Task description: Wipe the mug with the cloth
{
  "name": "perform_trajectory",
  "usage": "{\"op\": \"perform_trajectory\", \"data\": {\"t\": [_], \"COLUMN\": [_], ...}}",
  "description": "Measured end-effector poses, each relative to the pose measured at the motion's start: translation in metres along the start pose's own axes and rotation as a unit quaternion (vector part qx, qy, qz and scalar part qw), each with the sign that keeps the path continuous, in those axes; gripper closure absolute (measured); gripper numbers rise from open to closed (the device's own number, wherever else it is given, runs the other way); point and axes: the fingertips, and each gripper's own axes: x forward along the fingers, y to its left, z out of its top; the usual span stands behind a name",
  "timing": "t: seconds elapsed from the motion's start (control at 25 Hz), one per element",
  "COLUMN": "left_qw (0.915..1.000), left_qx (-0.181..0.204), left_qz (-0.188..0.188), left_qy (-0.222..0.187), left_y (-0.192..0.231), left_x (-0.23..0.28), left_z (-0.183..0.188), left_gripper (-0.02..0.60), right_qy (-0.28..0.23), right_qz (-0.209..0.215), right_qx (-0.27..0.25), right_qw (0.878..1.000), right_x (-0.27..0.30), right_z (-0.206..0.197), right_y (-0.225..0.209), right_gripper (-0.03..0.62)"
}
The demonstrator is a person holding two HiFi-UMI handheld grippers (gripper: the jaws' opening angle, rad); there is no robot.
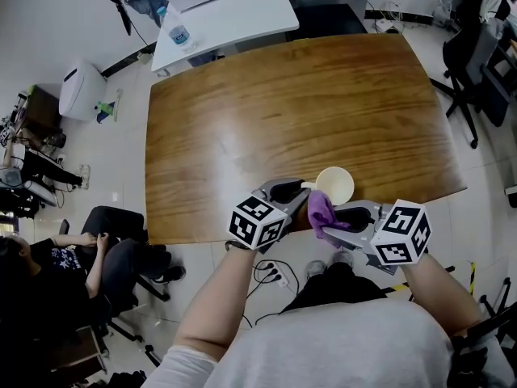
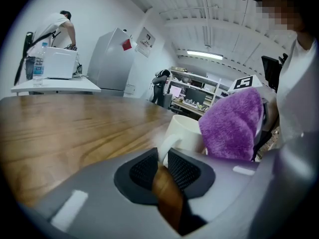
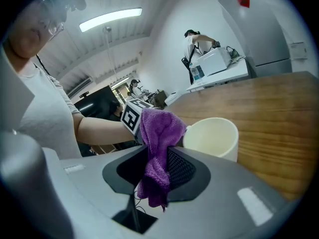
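Head view: your left tongs (image 1: 286,191) pinch the mug (image 1: 336,185) handle at the table's (image 1: 283,103) near edge; right tongs (image 1: 342,217) hold the cloth (image 1: 321,212) just beside it

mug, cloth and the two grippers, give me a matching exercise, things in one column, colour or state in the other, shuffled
Things:
1. mug
2. cloth
3. left gripper
4. right gripper

Colour or state:
A. fingers closed on the cloth
B. cream, open end up
C. fingers closed on the mug
D. purple, bunched up

Pairs: 1-B, 2-D, 3-C, 4-A
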Motion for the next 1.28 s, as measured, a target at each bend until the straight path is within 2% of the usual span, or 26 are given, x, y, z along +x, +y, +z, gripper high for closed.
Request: {"op": "perform_trajectory", "data": {"t": [0.16,0.36,0.8,0.92,1.12,1.28], "left_qw": [1.0,1.0,1.0,1.0,1.0,0.9999], "left_qx": [0.0,-0.001,0.0,-0.002,-0.002,-0.008], "left_qz": [-0.002,-0.005,-0.007,-0.008,-0.008,-0.004], "left_qy": [0.001,-0.001,0.001,0.001,-0.002,-0.005], "left_y": [0.001,0.002,0.001,0.002,0.003,0.005], "left_x": [-0.001,-0.001,-0.001,-0.001,0.0,-0.001], "left_z": [-0.002,-0.002,-0.002,-0.002,-0.002,-0.002], "left_gripper": [0.52,0.518,0.518,0.518,0.518,0.518], "right_qy": [0.003,-0.01,0.019,0.041,0.043,0.038], "right_qz": [-0.011,0.005,0.011,0.007,0.012,0.03], "right_qx": [0.052,0.114,0.196,0.211,0.233,0.198], "right_qw": [0.999,0.993,0.98,0.977,0.972,0.979], "right_x": [0.009,0.018,0.035,0.04,0.042,0.035], "right_z": [-0.017,-0.025,-0.046,-0.057,-0.066,-0.06], "right_y": [-0.017,-0.025,-0.034,-0.038,-0.04,-0.028], "right_gripper": [0.477,0.477,0.477,0.477,0.477,0.477]}}
